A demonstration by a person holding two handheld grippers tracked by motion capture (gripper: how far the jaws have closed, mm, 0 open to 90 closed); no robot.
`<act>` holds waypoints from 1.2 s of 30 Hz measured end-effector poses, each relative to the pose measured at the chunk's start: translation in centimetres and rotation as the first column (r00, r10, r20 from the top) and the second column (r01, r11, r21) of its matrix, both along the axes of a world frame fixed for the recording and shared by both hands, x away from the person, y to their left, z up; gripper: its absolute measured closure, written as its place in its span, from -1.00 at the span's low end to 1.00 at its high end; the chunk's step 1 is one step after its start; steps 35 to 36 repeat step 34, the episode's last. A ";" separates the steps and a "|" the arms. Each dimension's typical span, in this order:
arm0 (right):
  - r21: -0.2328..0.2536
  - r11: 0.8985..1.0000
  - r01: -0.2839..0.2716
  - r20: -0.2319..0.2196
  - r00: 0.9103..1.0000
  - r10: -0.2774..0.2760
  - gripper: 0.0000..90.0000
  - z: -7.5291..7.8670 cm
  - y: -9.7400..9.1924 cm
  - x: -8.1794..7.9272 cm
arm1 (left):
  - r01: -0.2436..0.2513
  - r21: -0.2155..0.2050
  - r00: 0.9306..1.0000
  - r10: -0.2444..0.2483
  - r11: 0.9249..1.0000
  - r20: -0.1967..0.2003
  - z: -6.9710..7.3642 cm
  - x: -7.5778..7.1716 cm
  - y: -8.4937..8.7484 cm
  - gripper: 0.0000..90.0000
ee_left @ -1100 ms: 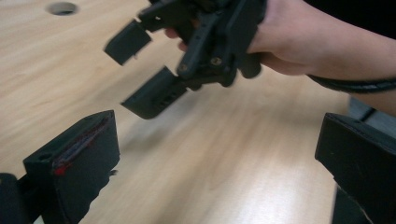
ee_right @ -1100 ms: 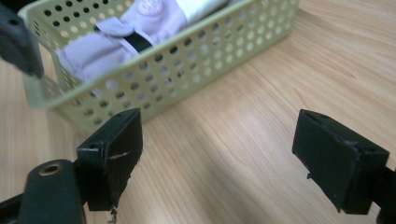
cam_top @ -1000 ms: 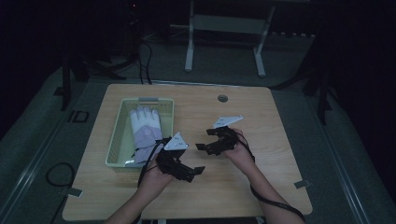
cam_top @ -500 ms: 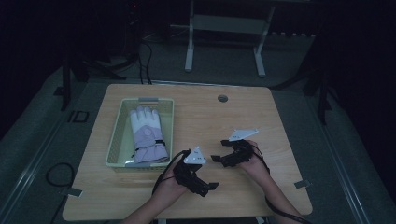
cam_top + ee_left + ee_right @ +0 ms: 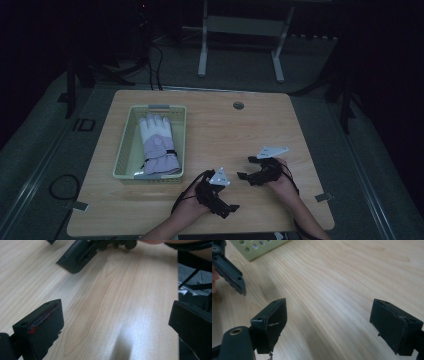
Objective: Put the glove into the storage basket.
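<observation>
While both grippers sit low over the near part of the counter (image 5: pixel 210 125), the glove (image 5: pixel 158 145) lies in the basket (image 5: pixel 125 150) on the counter's left half. It is a pale, white-and-lilac glove, laid flat along the basket's length with its digits toward the far wall and its cuff toward the near wall, a dark strap across the wrist. It takes up most of the basket floor, with a little room showing on its left side. The basket is a light green, perforated tray, standing square to the counter edges and near the left edge.

To the right of the basket's near corner is the left gripper (image 5: pixel 231 206), its fingers (image 5: pixel 37 332) spread wide with bare wood between them. Farther right of the basket, the right gripper (image 5: pixel 244 168) also has its fingers (image 5: pixel 270 322) wide apart over bare wood. From the basket's right wall across to the right edge, the far part of the counter is open, save a small round grommet (image 5: pixel 238 105) near the far edge.
</observation>
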State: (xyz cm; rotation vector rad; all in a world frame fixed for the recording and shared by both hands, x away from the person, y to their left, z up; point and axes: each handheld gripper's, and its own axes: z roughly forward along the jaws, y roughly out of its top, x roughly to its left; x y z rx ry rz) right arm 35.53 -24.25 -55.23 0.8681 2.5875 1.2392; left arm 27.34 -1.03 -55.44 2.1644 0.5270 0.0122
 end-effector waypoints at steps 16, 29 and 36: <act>0.005 0.999 0.050 0.004 0.999 -0.050 -0.69 -0.8 -4.1 -2.6 | 0.045 -0.049 0.997 -0.042 0.998 0.061 -0.7 -0.7 -0.7 -1.00; 0.005 0.998 0.070 0.037 0.997 -0.070 -0.72 -1.0 -5.2 -3.0 | 0.033 -0.054 0.999 -0.031 0.998 0.039 -0.7 -0.7 -0.4 -1.00; 0.005 0.997 0.078 0.040 0.996 -0.078 -0.72 -1.0 -5.3 -3.0 | 0.033 -0.053 0.999 -0.031 0.998 0.041 -0.7 -0.7 -0.5 -1.00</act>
